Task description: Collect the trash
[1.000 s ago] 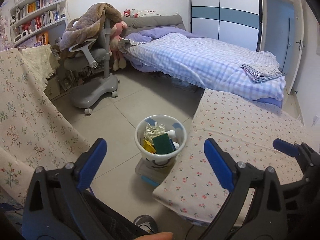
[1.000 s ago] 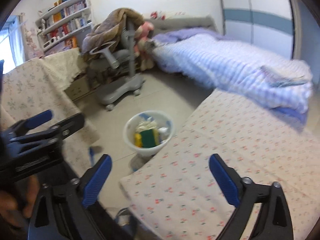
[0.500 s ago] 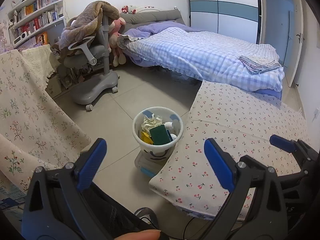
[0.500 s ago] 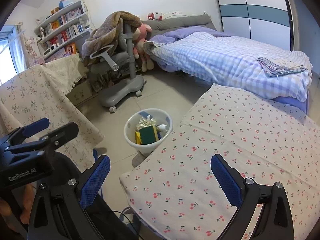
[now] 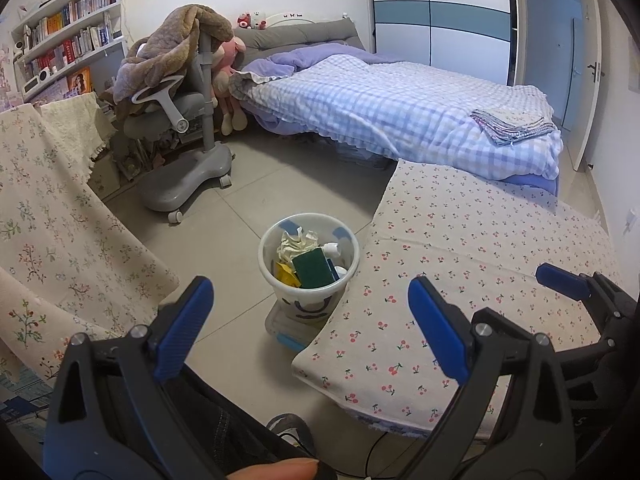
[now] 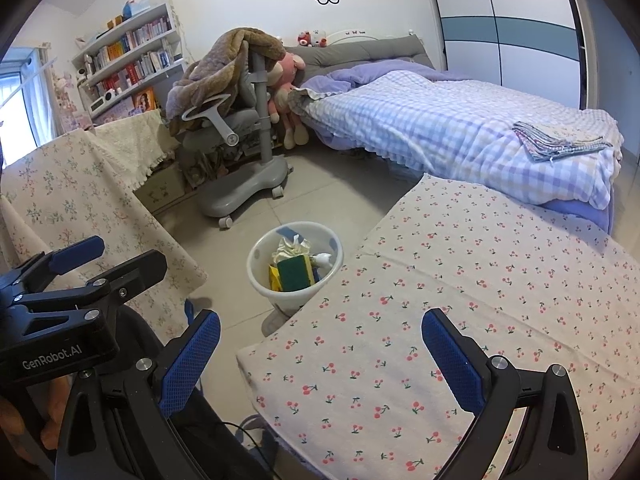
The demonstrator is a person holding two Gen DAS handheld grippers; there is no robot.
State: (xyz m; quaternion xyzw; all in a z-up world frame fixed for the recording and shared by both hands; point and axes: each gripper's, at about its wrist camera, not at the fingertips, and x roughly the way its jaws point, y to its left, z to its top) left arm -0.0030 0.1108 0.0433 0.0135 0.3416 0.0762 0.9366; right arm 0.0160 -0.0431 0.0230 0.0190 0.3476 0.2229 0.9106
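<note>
Trash fills the round white plastic waste bin (image 5: pixel 308 276), which stands on the grey tiled floor (image 5: pixel 240 216) just beside the near corner of the table under a cherry-print cotton cloth (image 5: pixel 460 264). Inside the bin lie crumpled pale paper (image 5: pixel 298 242), a rectangular green scouring sponge (image 5: pixel 314 270), a yellow wrapper (image 5: pixel 286 274) and a small white bottle with a cap (image 5: pixel 331 249); the sponge leans upright against the wrapper. A simple smiling face is drawn on the bin's outer wall. In the right wrist view the same bin (image 6: pixel 294 266) sits partly behind the cloth's edge.

Both tools are held over the near side of the scene, gripping nothing. The left gripper (image 5: pixel 310 328) has its blue ribbed pads spread wide apart, with the bin showing between them. The right gripper (image 6: pixel 320 360) likewise stands with its jaws wide, above the cherry-print cloth.

To the left hangs a flower-print fabric (image 5: pixel 48 208), soft and draped in folds. Beyond the bin stands a grey swivel chair on castors (image 5: pixel 180 128), with a brown plush blanket (image 5: pixel 172 48) heaped over its back. A bed with a blue checked quilt (image 5: pixel 400 108) carries a folded striped cloth (image 5: pixel 512 124).
</note>
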